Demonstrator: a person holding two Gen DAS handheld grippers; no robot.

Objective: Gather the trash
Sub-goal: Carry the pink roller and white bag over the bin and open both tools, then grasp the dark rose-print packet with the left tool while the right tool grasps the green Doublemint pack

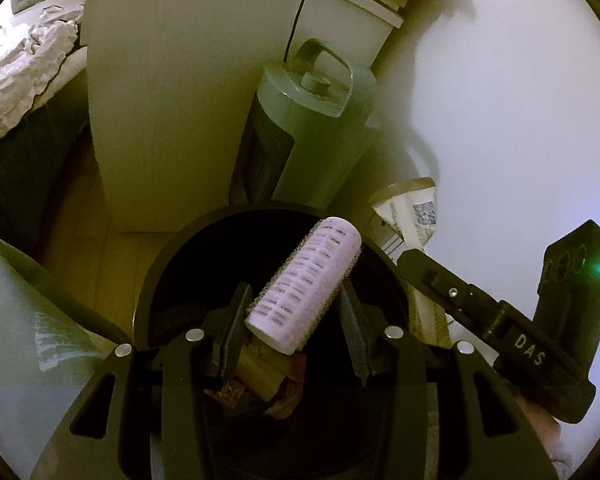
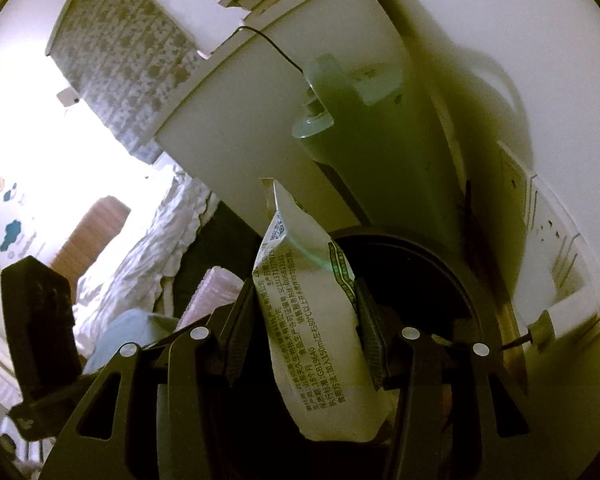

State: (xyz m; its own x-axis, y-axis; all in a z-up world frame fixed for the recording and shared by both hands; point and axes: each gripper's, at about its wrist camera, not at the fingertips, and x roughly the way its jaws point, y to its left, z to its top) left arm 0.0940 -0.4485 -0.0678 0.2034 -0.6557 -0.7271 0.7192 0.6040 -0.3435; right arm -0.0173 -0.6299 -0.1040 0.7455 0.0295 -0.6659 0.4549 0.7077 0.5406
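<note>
Hovering over the round black bin [image 1: 168, 264], both grippers carry rubbish and look set to drop it. The left gripper [image 1: 296, 312] has its jaws part-way closed on a pink printed roll [image 1: 306, 284], which lies slantwise between the pads with its far end lifted toward the bin's far rim. Directly beneath it, inside the bin, crumpled yellow and brown wrappers [image 1: 260, 376] are already lying, so I judge the collecting well under way. Holding the roll above the opening rather than at the edge makes sense: a release here should send it straight in.

The right gripper [image 2: 306, 312] pinches a white printed sachet [image 2: 308, 320] at its middle, jaws closed to the packet's width, its torn top standing up past the fingertips. It sits just at the near edge of the bin [image 2: 472, 280], a little off-centre, so it probably needs to come further over before letting go.

Just behind the bin stands a pale green tower appliance [image 1: 312, 132] against a white cabinet [image 1: 172, 100], leaving little room; a light sachet could easily flutter down into that gap.
</note>
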